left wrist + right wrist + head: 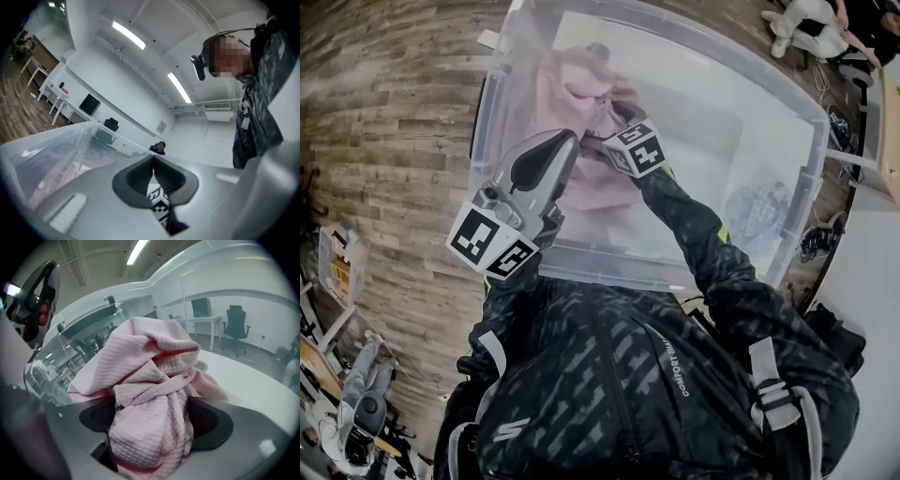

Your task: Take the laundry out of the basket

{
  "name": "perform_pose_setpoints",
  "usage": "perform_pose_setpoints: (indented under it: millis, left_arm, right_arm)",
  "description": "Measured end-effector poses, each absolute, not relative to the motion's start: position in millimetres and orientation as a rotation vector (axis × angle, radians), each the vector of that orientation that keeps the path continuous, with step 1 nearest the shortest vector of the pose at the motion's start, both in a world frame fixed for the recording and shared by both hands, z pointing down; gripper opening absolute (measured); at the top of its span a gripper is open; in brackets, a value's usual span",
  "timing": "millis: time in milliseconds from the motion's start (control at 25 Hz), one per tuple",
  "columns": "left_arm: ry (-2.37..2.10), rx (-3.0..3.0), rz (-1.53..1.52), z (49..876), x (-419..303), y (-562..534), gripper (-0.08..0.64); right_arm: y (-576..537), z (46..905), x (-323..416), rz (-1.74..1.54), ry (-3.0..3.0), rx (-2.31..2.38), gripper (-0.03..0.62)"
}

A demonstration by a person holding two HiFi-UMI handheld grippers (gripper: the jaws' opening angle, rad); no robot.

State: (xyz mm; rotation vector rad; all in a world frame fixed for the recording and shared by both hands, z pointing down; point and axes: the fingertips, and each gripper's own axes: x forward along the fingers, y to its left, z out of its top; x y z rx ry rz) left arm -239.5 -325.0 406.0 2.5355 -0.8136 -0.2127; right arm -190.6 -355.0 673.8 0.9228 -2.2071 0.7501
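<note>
A pink waffle-weave cloth [572, 98] lies bunched in the far-left part of a clear plastic bin [821, 127]. My right gripper [611, 116] reaches down into the bin at that cloth. In the right gripper view its jaws [152, 420] stand wide apart, and a fold of the pink cloth [150, 376] hangs between the dark pads [213, 423] without being squeezed. My left gripper [565, 141] hovers at the bin's near wall. Its pads [140, 180] meet with nothing between them, and it points up toward the ceiling.
A crumpled bluish item [759, 211] lies in the bin's right end. The bin stands on a wooden floor [394, 122]. Seated people [811, 28] are at the top right, another person [356, 394] is at the lower left. Cables [817, 240] lie beside the bin's right end.
</note>
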Motion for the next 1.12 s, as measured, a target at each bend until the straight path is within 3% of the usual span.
perform_pose_setpoints:
  millis: [520, 680, 880, 1120]
  left_arm:
    - [-0.812, 2.531, -0.193, 413.5, -240.2, -323.6, 0.005]
    - [-0.820, 2.530, -0.190, 412.7, -240.2, -324.4, 0.005]
    - [-0.834, 2.536, -0.189, 412.2, -242.2, -325.4, 0.005]
    - [-0.856, 2.551, -0.236, 391.3, -249.2, -329.4, 0.005]
  right_arm:
    - [-354.8, 696.2, -207.5, 0.786, -2.228, 0.882, 0.459]
    - [-353.6, 695.2, -215.2, 0.753, -2.251, 0.847, 0.391]
    - [-353.5, 691.2, -225.5, 0.687, -2.270, 0.846, 0.239]
    - [-357.5, 682.3, -224.7, 0.692, -2.269, 0.891, 0.187]
